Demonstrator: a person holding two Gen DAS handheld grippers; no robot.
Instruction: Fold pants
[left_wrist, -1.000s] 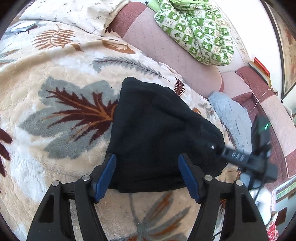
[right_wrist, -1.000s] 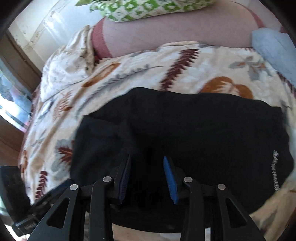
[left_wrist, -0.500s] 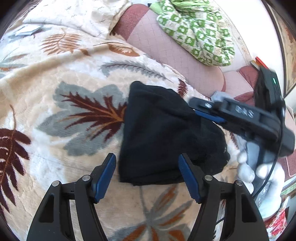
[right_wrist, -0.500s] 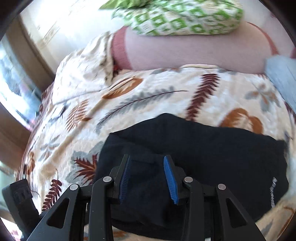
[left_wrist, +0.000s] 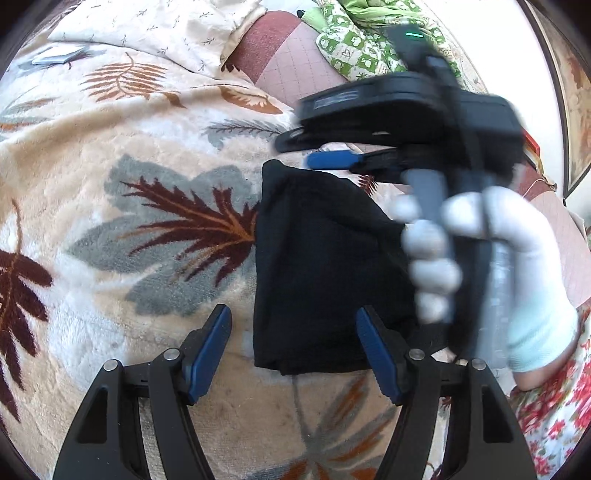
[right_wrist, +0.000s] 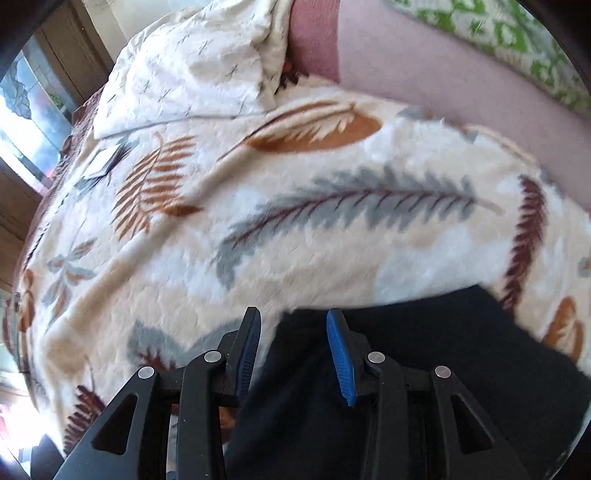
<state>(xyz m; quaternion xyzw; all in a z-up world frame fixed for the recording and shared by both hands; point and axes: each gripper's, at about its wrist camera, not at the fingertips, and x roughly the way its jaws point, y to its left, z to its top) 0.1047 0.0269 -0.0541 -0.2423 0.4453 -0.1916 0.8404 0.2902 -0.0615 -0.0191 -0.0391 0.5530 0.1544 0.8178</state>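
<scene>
Pants (left_wrist: 325, 266) — black, folded, seemingly layered

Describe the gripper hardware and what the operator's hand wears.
Both grippers, left and right, have black skeletal arms with triangular cutouts, silver pivot pins and blue ribbed jaws. The right unit's body shows a green LED. The hand wears a white glove.

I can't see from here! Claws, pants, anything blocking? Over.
Both claws, left and right, open, empty. Black pants folded on leaf blanket. Nothing blocking.

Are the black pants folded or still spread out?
Folded: the black pants lie as a compact, layered rectangle on the leaf-print blanket, no legs trailing.
</scene>
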